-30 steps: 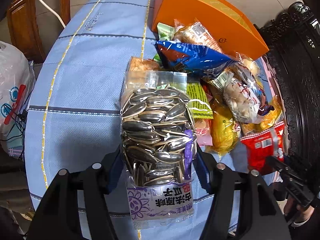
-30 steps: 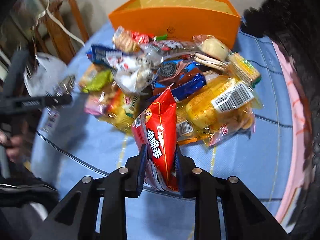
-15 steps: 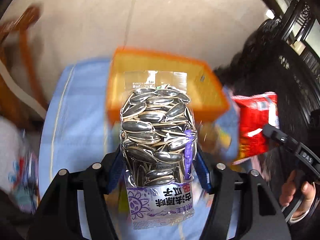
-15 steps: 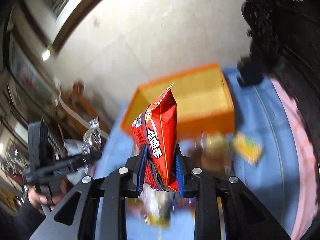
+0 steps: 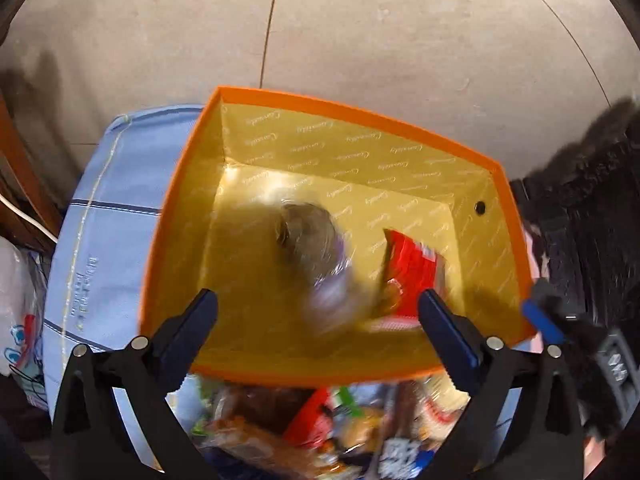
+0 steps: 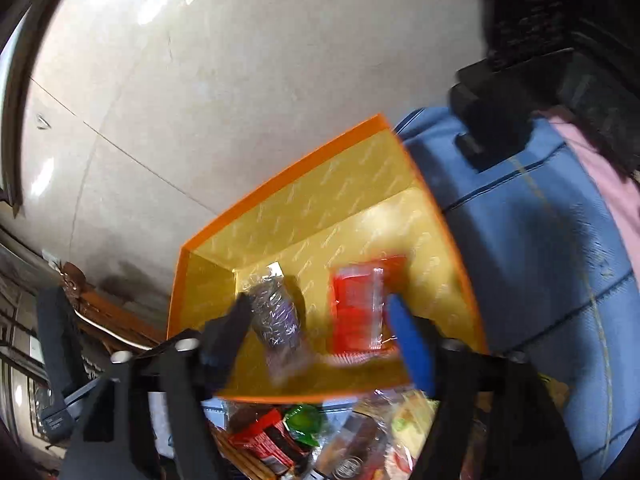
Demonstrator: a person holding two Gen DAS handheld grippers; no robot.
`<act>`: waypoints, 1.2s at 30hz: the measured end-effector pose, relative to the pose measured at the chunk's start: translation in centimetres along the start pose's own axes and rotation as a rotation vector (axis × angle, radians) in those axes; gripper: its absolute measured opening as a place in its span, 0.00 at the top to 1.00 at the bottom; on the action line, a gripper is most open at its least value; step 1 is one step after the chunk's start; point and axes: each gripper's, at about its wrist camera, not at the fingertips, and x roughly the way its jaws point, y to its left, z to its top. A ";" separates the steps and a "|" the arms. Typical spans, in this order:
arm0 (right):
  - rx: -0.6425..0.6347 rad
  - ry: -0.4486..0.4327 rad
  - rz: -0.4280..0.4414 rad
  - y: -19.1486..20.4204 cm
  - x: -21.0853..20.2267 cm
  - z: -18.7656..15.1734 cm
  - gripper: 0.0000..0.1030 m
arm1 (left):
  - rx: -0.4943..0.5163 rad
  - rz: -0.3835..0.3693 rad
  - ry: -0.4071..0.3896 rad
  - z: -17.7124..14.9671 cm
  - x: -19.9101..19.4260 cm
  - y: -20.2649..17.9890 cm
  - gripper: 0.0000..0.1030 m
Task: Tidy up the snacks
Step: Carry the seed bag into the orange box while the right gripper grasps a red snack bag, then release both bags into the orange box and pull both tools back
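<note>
Both grippers over the orange box (image 5: 182,184). Left gripper (image 5: 318,312) fingers have just been opening, now spread wide with nothing pinched; seed bag (image 5: 316,248) is blurred inside the box, below them. Right gripper (image 6: 320,320) fingers have also just been opening, spread, nothing gripped; red bag (image 6: 356,304) lies in the box beside the seeds. Snack pile (image 5: 320,428) sits on the tabletop (image 5: 108,216) at the box's near wall.

Soft daylight with glare on the floor (image 6: 168,12), motion blur on the falling packets (image 5: 320,264), and fisheye-darkened, bent edges.
</note>
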 end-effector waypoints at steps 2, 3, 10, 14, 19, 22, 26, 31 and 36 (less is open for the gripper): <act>-0.021 0.002 0.006 -0.7 -2.0 -1.7 0.22 | 0.016 0.002 0.012 -1.5 -0.9 1.6 0.05; -0.037 -0.002 -0.010 -1.1 -3.5 -3.0 0.18 | 0.024 0.004 0.008 -2.6 -1.9 2.4 0.05; -0.280 -0.052 -0.248 -2.2 -10.7 -11.4 0.07 | 0.107 0.082 -0.039 -10.8 -7.1 7.3 0.04; -0.294 -0.006 -0.281 -2.9 -12.4 -15.4 0.07 | 0.138 0.127 -0.014 -15.8 -7.7 9.1 0.04; -0.196 0.031 -0.273 -2.6 -13.4 -18.8 0.07 | 0.136 0.127 0.061 -21.3 -6.8 10.1 0.04; -0.191 0.052 -0.291 -1.9 -13.6 -20.6 0.07 | 0.159 0.121 0.058 -23.1 -6.9 9.6 0.04; -0.161 0.086 -0.282 -1.9 -13.6 -22.5 0.07 | 0.172 0.081 0.036 -23.4 -6.9 8.4 0.04; -0.134 0.087 -0.273 -2.4 -14.6 -23.5 0.07 | 0.108 -0.001 0.086 -21.5 -4.7 6.6 0.05; -0.121 0.096 -0.329 -3.9 -15.4 -24.0 0.07 | -0.010 -0.017 0.184 -20.1 -0.6 6.8 0.42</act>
